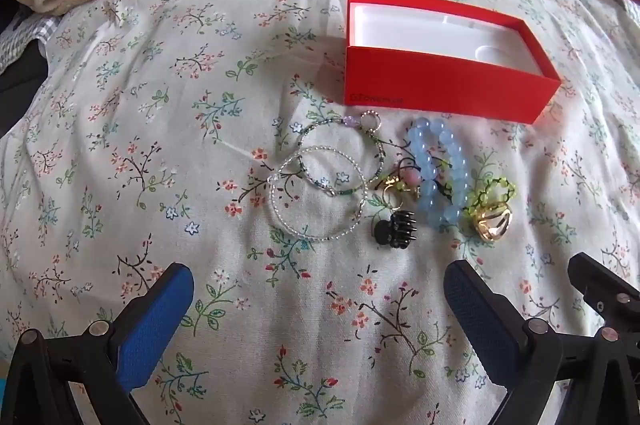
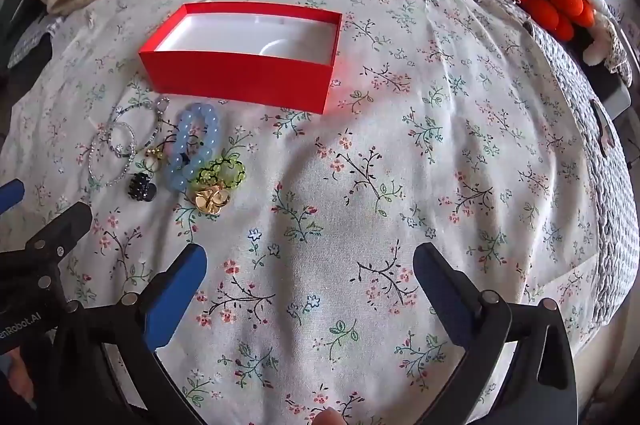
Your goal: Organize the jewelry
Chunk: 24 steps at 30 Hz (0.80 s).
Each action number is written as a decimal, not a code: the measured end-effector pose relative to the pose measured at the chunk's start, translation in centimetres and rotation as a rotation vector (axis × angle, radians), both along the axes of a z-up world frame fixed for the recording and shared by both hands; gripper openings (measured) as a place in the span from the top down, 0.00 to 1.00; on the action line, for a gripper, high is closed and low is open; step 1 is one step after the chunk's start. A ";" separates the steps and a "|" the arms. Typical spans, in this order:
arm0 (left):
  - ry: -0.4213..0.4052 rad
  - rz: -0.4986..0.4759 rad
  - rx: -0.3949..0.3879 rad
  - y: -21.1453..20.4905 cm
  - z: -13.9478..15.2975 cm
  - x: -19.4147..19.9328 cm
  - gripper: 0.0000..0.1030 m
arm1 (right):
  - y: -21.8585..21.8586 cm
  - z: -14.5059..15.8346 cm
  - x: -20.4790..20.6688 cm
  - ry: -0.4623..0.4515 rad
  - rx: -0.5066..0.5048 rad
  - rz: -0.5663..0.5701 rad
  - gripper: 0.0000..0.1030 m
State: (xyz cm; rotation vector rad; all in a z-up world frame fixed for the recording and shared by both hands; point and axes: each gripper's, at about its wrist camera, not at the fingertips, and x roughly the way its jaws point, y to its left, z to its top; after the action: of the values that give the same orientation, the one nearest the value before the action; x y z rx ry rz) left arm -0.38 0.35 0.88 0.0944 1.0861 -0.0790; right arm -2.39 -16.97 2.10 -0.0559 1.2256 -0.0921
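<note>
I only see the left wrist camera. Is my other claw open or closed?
Observer: Open. The right claw holds nothing.
Child: What's in front of it?
Observer: Only floral bedspread. The jewelry pile lies ahead, off to its left.
Child: Which piece is closest to it?
Observer: The gold flower piece, next to the green beaded ring.
</note>
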 end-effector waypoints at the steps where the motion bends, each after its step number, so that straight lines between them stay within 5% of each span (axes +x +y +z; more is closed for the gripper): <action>1: 0.000 0.001 0.000 0.0 0.0 0.0 0.00 | 0.0 0.0 0.0 0.000 -0.001 0.000 0.00; 24: -0.013 0.000 0.003 0.2 0.4 0.0 0.00 | 0.3 -0.1 -0.1 -0.003 0.006 -0.003 0.00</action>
State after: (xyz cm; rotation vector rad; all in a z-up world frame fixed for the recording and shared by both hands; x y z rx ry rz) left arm -0.41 0.52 1.29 0.0978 1.0733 -0.0768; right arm -2.46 -16.69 2.03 -0.0483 1.2234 -0.0911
